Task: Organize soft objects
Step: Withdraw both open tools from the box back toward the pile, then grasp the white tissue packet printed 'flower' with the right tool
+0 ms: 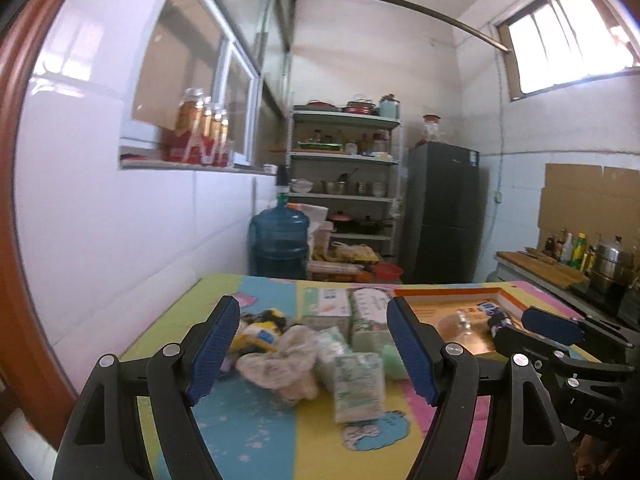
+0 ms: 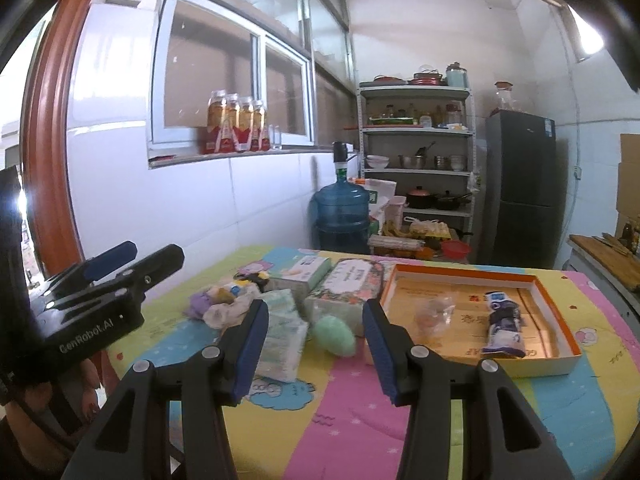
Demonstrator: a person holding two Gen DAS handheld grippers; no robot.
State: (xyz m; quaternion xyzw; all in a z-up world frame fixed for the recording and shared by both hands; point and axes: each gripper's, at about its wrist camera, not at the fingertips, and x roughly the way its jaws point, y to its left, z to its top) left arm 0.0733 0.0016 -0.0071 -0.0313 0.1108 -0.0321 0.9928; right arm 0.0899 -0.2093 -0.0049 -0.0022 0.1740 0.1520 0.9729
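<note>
At the far left of the right wrist view the left gripper (image 2: 134,258) shows side-on, held in a hand (image 2: 48,408) low at the frame's edge; its own camera shows its blue-padded jaws spread wide with nothing between them, hovering above the table (image 1: 256,432), which is covered by a mat in yellow, blue and pink. Just beyond those jaws lies the heap of soft things: a dark and yellow bundle (image 1: 262,326) at the left, a crumpled cream cloth (image 1: 280,360) beside it, then a soft pack of tissues (image 1: 356,384) lying nearer the camera, blurred. Behind the heap stand a pale green tissue box (image 1: 325,305) and, touching its right side, a floral pack of wipes (image 1: 368,314). A green egg-shaped sponge (image 2: 334,336) rests on the mat just right of the tissue pack, near the corner of the orange-rimmed shallow box (image 2: 560,364). Inside that box lie a clear crinkled bag (image 2: 434,314) toward its left and a dark blue and white rolled item (image 2: 502,330) toward its right, well apart from each other. The right gripper (image 2: 316,348) hangs over the near part of the table with its jaws parted and empty, the sponge seen in the gap beyond them.
</note>
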